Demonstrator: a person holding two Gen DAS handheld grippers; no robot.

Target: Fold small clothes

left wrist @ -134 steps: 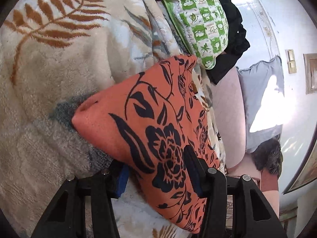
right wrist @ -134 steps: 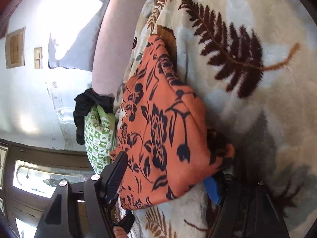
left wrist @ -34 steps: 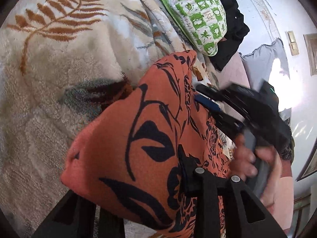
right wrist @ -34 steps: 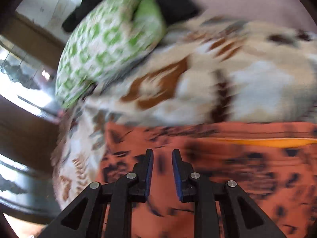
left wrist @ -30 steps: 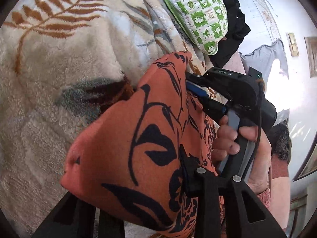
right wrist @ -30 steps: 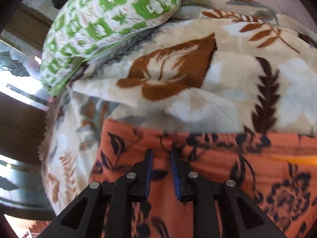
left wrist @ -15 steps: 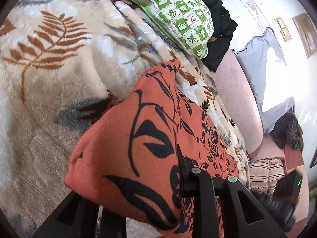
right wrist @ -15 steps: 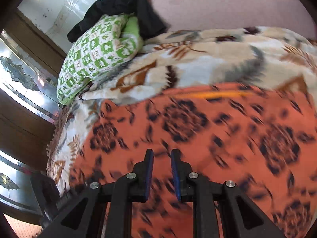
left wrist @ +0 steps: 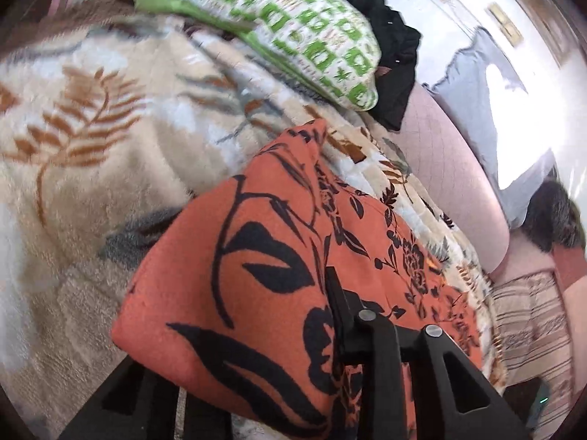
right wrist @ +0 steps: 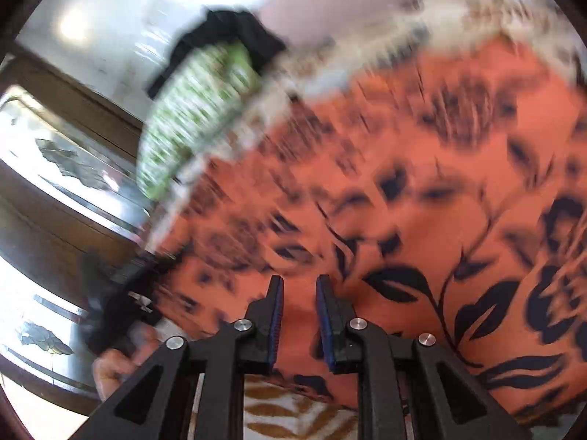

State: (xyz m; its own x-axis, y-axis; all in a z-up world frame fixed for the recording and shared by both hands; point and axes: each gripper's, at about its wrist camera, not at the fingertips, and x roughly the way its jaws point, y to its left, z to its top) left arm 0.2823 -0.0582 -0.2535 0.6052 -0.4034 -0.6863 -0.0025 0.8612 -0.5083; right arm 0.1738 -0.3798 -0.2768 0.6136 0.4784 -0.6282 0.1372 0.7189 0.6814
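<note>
An orange floral garment lies partly folded on a leaf-print blanket, one bunched end clamped in the left tongs, while the right tongs, narrowly parted and empty, hover above it; folding looks unfinished.

Matt orange cloth; fleecy blanket

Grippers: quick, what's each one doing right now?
Left gripper: closed on a bunched corner of the orange floral cloth.
Right gripper: jaws slightly apart over the cloth, gripping nothing visible.
</note>
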